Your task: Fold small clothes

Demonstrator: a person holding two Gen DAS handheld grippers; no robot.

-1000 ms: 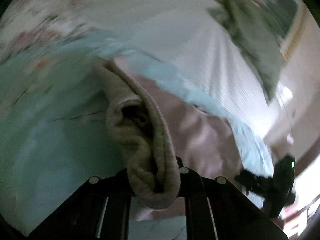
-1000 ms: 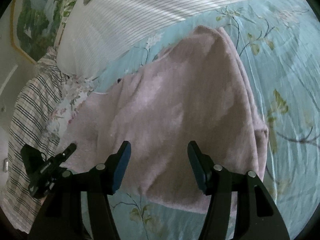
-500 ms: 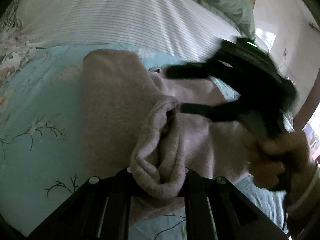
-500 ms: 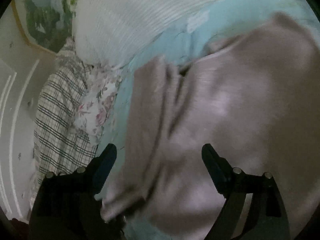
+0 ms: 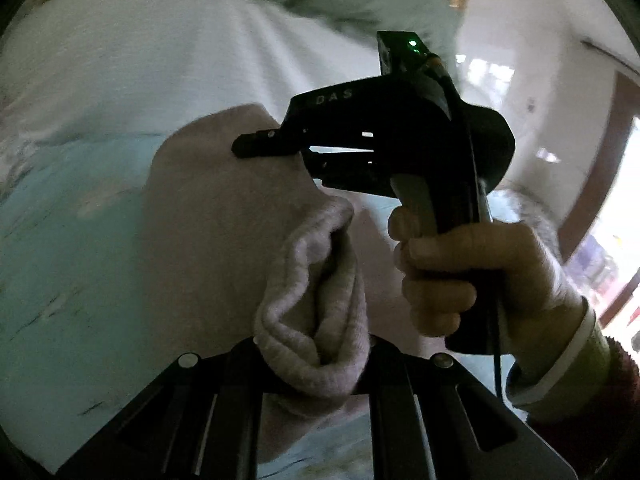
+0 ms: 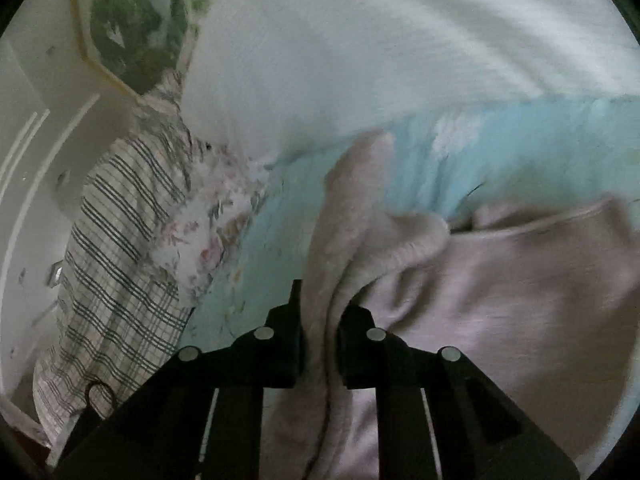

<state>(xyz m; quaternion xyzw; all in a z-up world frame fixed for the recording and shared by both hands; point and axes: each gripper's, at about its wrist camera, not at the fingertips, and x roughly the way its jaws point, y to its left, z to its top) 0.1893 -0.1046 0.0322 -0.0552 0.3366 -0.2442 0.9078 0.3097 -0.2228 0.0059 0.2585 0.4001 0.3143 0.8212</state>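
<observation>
Both views are motion-blurred, and the pink garment (image 5: 224,216) runs past the frame edges on the blue floral bedsheet (image 5: 72,264), its full outline unreadable. Its long axis appears to run toward the striped pillow (image 6: 360,48). Left gripper (image 5: 316,364) is clamped on a bunched hem. Right gripper (image 6: 320,344), empty and wide earlier, has just been closing and now pinches a fold.

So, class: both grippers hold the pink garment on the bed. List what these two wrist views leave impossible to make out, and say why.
- Pink garment: its type and full outline; right wrist view blurs it and the edge crops it.
- Left gripper pads: left wrist view, buried under bunched cloth.
- Right gripper jaw tips: left wrist view, seen side-on, so its grip is unreadable there.
- Bedsheet print: smeared by motion.
</observation>
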